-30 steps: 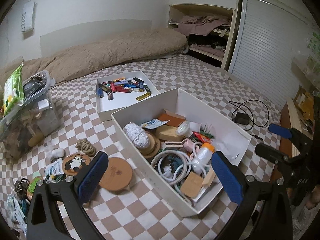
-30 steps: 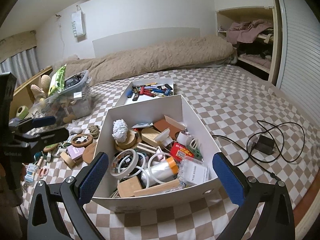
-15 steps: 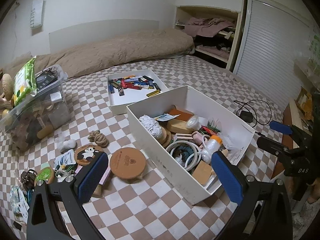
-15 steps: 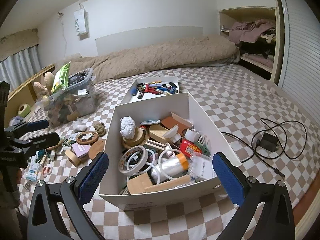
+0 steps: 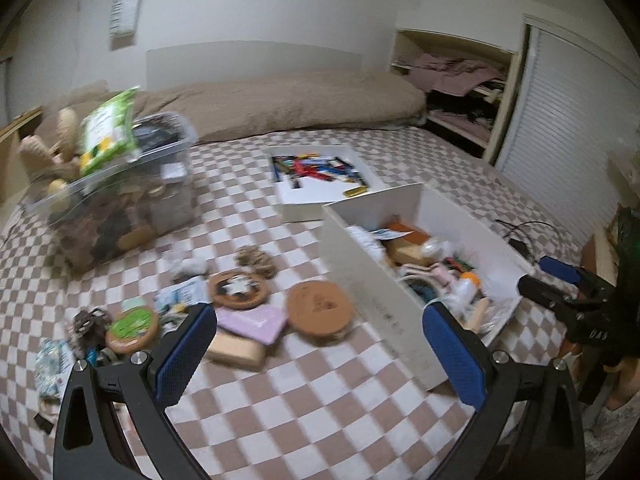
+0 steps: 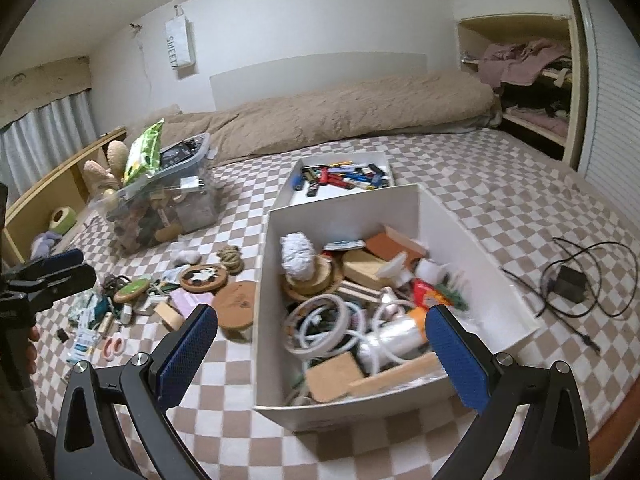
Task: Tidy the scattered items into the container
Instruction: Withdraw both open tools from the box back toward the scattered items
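Now both tools, left [image 5: 320, 350] and right [image 6: 322, 350], gape empty near the white box's rim [image 6: 344, 200].

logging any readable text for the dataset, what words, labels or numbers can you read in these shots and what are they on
"SWEET", running down the white hanging bag on the wall.
"DAS", on the right gripper body, seen from the left wrist view.
Green packet on the clear bin: print too small to read.
Red packet in the white box: blurred, unreadable.
Small packets on the bedspread: unreadable.
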